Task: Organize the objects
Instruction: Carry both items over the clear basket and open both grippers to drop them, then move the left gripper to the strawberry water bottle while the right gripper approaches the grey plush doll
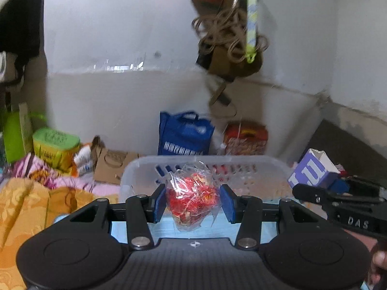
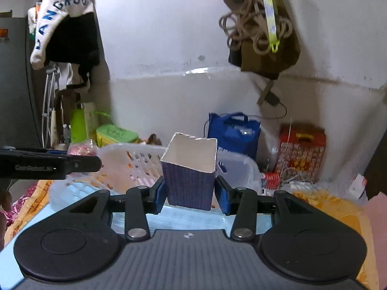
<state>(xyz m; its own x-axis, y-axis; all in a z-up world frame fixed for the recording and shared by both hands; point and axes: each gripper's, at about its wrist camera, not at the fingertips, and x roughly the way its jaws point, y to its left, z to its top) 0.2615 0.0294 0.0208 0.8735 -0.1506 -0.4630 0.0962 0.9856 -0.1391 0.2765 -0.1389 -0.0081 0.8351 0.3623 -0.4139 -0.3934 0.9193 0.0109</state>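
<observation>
My left gripper (image 1: pixel 193 201) is shut on a clear plastic bag of red bits (image 1: pixel 192 197), held just above the near side of a translucent white basket (image 1: pixel 145 166). My right gripper (image 2: pixel 191 193) is shut on an open-topped purple carton (image 2: pixel 189 176), held upright above the same basket (image 2: pixel 116 152). The carton also shows at the right of the left wrist view (image 1: pixel 312 169), with the right gripper below it. The left gripper's side (image 2: pixel 48 165) shows at the left of the right wrist view.
The basket rests on a light blue surface (image 2: pixel 183 220) over an orange patterned cloth (image 1: pixel 29 205). A blue tote bag (image 1: pixel 183 135), a red gift box (image 2: pixel 301 152) and a green tin (image 1: pixel 55 145) stand by the white wall. A brown bag with rope (image 1: pixel 232 46) hangs above.
</observation>
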